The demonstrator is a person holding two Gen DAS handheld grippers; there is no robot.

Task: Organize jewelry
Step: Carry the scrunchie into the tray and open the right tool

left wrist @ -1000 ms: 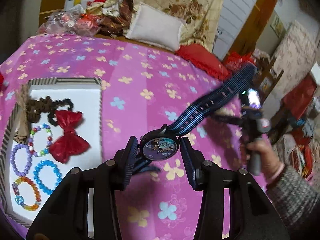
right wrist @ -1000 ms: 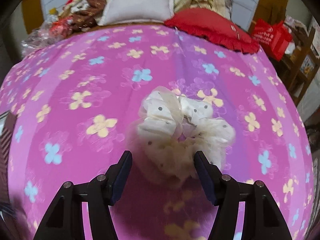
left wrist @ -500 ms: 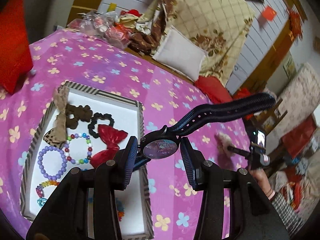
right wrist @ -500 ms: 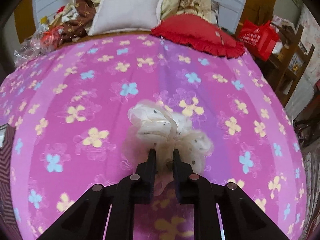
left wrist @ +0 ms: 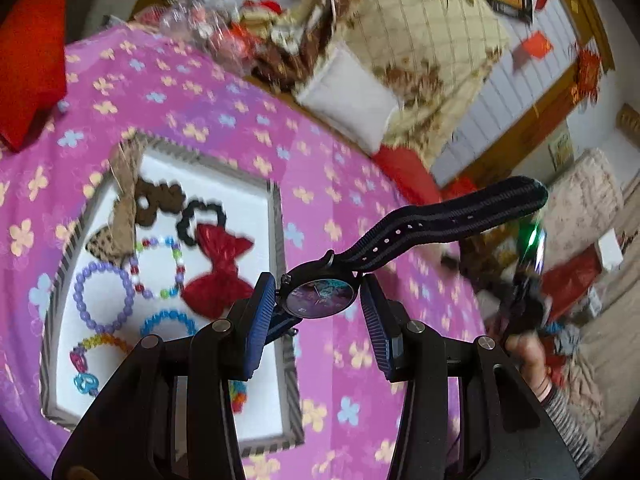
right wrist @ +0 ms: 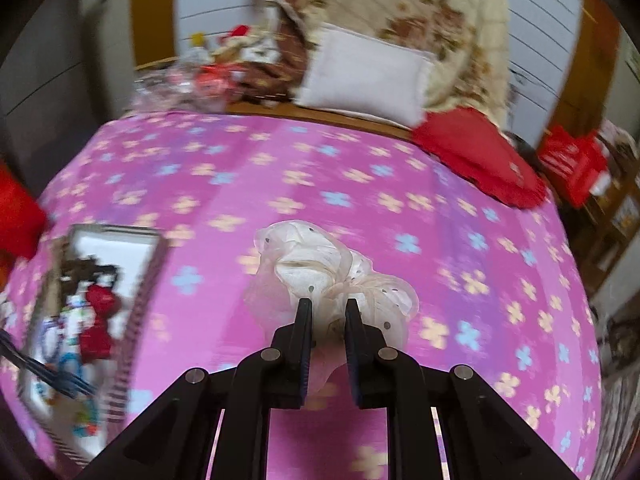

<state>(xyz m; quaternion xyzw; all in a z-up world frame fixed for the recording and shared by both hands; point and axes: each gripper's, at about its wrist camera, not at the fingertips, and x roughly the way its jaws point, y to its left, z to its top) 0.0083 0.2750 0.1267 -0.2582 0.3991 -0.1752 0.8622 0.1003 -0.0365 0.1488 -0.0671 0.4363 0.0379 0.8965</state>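
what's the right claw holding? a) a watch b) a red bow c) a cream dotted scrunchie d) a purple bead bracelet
c: the right claw is shut on the cream scrunchie; the watch sits in the left claw.

In my left fingers: one watch (left wrist: 322,298). In my right: one cream scrunchie (right wrist: 320,276). One tray (left wrist: 276,216), and in it I count four bead bracelets: purple (left wrist: 102,298), blue (left wrist: 168,320), rainbow (left wrist: 96,346), white-and-red (left wrist: 160,266). Also one red bow (left wrist: 218,274), one tan bow (left wrist: 120,216), two dark scrunchies, brown (left wrist: 158,200) and black (left wrist: 200,220). More beads hidden behind my finger.
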